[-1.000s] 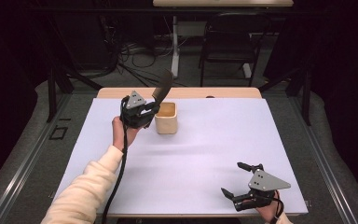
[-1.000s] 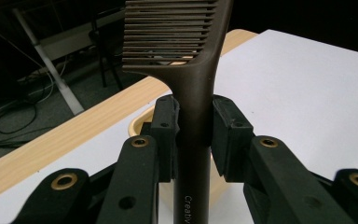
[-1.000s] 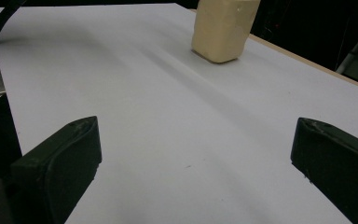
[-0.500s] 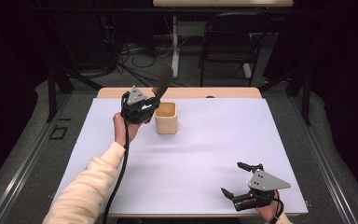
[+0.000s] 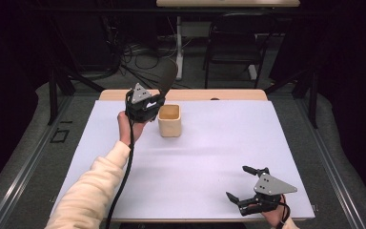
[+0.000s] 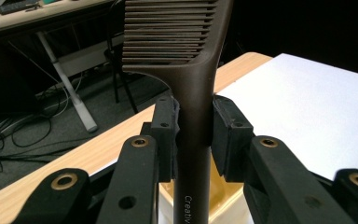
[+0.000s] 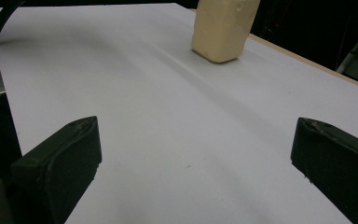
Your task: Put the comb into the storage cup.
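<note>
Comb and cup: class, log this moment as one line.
left gripper: shut on comb | comb: above cup | right gripper: open, idle

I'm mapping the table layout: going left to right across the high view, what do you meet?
Left gripper shut on the dark comb → wooden cup → right gripper, open, near the sheet's front right corner.
</note>
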Available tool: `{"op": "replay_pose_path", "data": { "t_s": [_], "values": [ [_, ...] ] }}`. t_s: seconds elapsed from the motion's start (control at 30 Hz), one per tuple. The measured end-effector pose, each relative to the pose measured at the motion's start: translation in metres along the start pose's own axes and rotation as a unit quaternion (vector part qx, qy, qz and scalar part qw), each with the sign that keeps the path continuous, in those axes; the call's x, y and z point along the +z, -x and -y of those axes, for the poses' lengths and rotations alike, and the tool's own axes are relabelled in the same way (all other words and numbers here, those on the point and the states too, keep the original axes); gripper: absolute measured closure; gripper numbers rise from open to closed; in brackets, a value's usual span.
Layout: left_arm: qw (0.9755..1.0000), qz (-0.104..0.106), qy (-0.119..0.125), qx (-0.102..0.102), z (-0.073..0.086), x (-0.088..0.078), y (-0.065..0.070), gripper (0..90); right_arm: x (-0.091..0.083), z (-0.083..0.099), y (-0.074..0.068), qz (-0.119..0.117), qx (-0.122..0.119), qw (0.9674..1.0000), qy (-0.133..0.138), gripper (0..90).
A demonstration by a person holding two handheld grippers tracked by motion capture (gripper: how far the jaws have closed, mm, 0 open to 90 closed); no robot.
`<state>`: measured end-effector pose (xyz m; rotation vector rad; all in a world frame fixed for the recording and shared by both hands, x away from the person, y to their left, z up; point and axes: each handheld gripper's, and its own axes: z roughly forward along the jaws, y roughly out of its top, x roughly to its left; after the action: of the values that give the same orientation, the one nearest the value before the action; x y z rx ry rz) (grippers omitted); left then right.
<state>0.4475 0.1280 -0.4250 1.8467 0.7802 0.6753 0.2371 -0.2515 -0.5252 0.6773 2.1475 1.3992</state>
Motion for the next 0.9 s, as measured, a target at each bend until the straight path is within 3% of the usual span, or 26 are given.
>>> {"op": "replay_pose_path", "data": {
  "t_s": [0.9],
  "values": [
    [0.9996, -0.007, 0.026, -0.006, -0.012, 0.011, 0.002, 72.5, 0.000, 0.001, 0.002, 0.003, 0.005, 1.0000, 0.004, 0.0]
  ]
}}
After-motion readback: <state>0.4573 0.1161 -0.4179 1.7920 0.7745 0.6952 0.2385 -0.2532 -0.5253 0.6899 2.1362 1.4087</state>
